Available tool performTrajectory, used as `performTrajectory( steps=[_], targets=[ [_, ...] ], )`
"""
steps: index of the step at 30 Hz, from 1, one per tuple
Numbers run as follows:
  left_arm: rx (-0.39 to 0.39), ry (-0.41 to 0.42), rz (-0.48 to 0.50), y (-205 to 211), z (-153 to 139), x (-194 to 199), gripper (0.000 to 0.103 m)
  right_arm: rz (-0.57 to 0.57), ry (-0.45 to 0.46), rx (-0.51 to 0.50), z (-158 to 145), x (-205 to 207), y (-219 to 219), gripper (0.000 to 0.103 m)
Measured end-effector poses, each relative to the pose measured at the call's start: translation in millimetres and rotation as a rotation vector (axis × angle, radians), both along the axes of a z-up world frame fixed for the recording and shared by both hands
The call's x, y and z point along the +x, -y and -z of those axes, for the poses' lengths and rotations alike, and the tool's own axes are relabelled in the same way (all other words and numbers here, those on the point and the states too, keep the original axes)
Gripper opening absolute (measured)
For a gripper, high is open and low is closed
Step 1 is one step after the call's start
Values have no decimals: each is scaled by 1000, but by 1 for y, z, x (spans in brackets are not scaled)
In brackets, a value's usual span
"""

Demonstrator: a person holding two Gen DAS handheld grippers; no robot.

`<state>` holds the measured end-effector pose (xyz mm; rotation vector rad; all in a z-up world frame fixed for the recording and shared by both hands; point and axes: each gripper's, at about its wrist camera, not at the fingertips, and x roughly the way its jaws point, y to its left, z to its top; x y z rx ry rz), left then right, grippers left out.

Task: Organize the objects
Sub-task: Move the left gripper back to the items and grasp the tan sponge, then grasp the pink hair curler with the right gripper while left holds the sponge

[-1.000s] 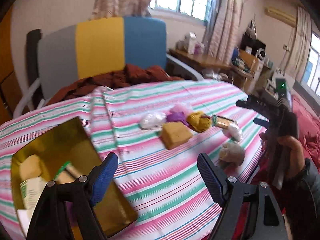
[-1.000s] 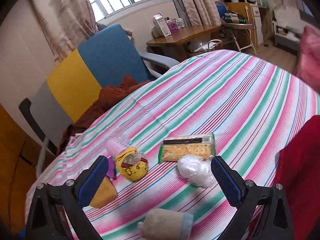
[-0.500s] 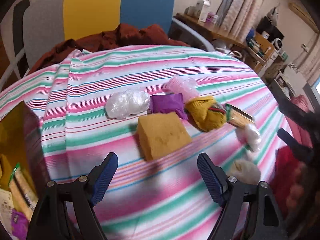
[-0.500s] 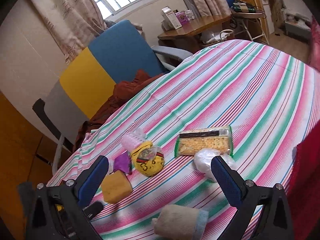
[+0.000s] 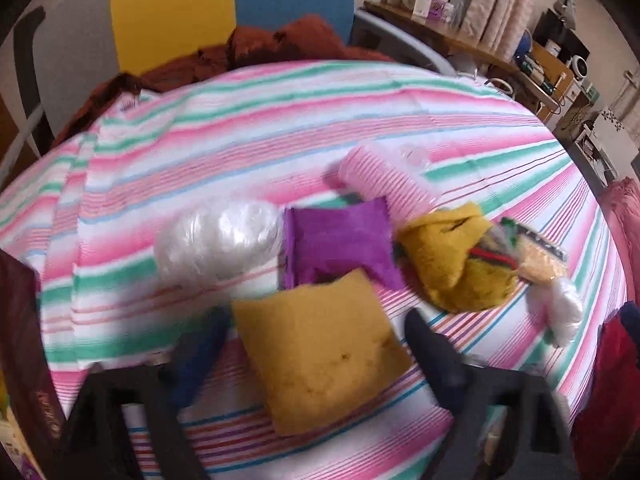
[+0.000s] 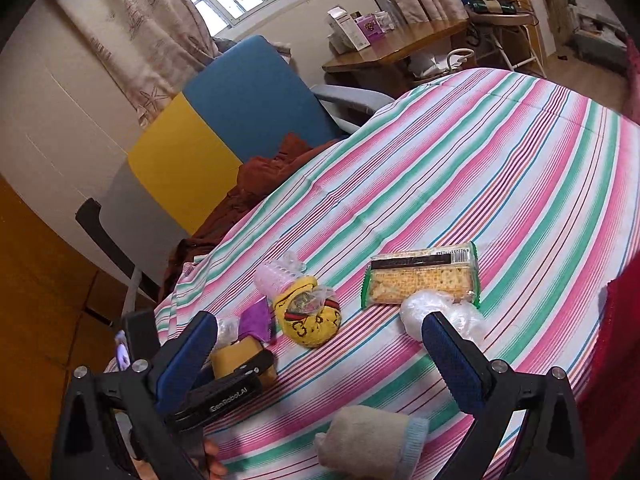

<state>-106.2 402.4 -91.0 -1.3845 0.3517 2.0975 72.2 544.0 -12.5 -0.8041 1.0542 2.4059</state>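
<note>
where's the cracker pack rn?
The cracker pack lies flat on the striped tablecloth, centre-right in the right wrist view, just behind the white plastic bag and right of the yellow sock bundle.

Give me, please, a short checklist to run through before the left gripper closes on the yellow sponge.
1. Left gripper open: ok.
2. Yellow sponge between its fingers: ok, one finger on each side.
3. Fingers low enough to pinch the sponge: cannot tell, the left wrist view is blurred.
4. Purple packet outside the grip: ok, though it touches the sponge's far edge.
5. Right gripper out of the way: ok, open and holding nothing.
6. Room in the box at the left edge: cannot tell, its inside is barely in view.
</note>
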Motion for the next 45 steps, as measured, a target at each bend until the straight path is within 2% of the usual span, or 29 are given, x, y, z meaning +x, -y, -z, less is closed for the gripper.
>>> performTrajectory(
  steps=[1, 5, 11, 15, 20, 26, 29, 34, 38, 39, 40, 41, 45],
  targets=[
    [28, 4, 0, 5, 0, 0, 74, 0, 0, -2, 0, 0, -1, 103],
    [47, -16, 32, 22, -3, 13, 67, 0, 10, -1, 1, -1, -1, 103],
    [63, -59, 68, 56, -6, 53, 66, -8, 33, 12, 2, -4, 2, 103],
    [70, -115, 102, 73, -4, 77, 66, -36, 72, 44, 3, -12, 9, 103],
    [100, -102, 103, 76, -2, 73, 66, -92, 143, 104, 4, -26, 22, 103],
    [142, -112, 120, 81, 1, 74, 66, -214, 207, 201, -5, -74, 35, 103],
    [161, -114, 117, 82, 2, 73, 66, -261, 242, 232, -6, -113, 33, 103],
    [186, -122, 112, 84, 3, 72, 66, -346, 341, 262, 13, -184, 28, 103],
    [202, -121, 114, 86, 5, 71, 66, -401, 445, 260, 46, -224, 25, 102],
    [205, -120, 113, 86, 5, 71, 66, -402, 477, 260, 54, -228, 24, 95],
    [206, -120, 114, 86, 5, 70, 67, -406, 504, 258, 61, -231, 22, 72],
    [208, -120, 114, 86, 5, 71, 67, -403, 511, 249, 67, -232, 18, 69],
    [213, -122, 115, 86, 6, 71, 67, -336, 409, 145, 66, -218, -9, 68]
  ],
)
